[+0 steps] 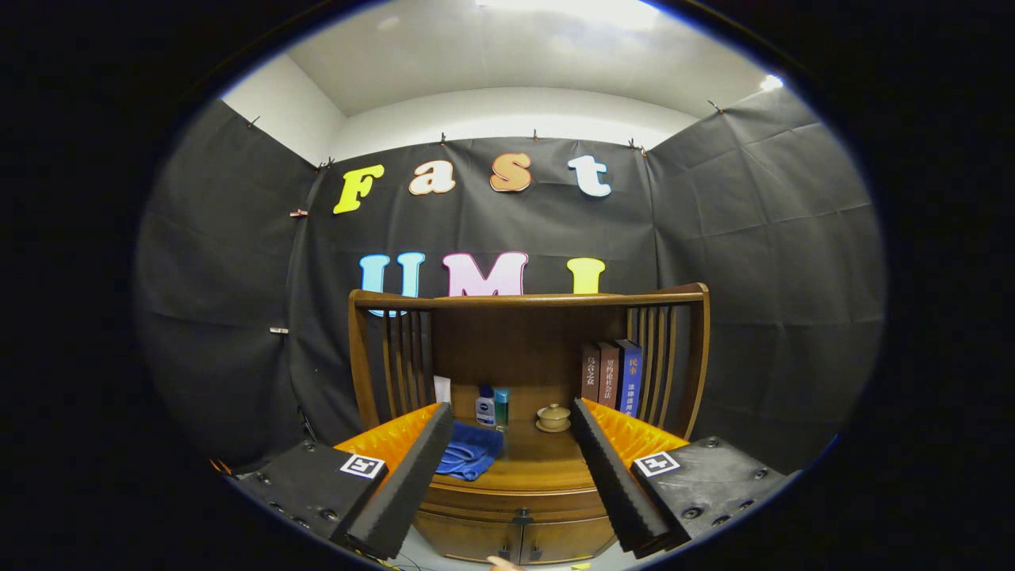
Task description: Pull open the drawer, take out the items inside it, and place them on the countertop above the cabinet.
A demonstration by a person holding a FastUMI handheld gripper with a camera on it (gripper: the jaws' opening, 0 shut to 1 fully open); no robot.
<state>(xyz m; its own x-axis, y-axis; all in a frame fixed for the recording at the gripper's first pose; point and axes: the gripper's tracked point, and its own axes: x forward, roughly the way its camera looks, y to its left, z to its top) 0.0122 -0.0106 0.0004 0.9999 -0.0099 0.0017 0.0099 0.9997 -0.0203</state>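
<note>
Gripper view looks slightly down at a wooden cabinet (pixel 515 492) with the tongs (pixel 507 484) spread wide apart, holding nothing. The left finger (pixel 404 484) covers part of a blue cloth (pixel 469 456) on the worktop (pixel 539 456), and the right finger (pixel 614 484) hides the worktop's right edge. The drawer (pixel 515 501) sits between the fingers, under the worktop; it runs left to right, its front faces the camera, and it looks closed, so its contents are hidden. Below it, two doors (pixel 519 539) are cut off at the bottom, and a fingertip (pixel 501 563) of a person pokes in there, barely seen.

From left to right on the worktop: the cloth lies crumpled, a white bottle (pixel 485 406) and a teal bottle (pixel 502 406) stand upright just beside each other near the back panel, a small lidded cup (pixel 553 417) sits on a saucer, and three books (pixel 612 377) stand upright against the right slats. A curved rail (pixel 527 300) with slatted sides encloses the worktop.
</note>
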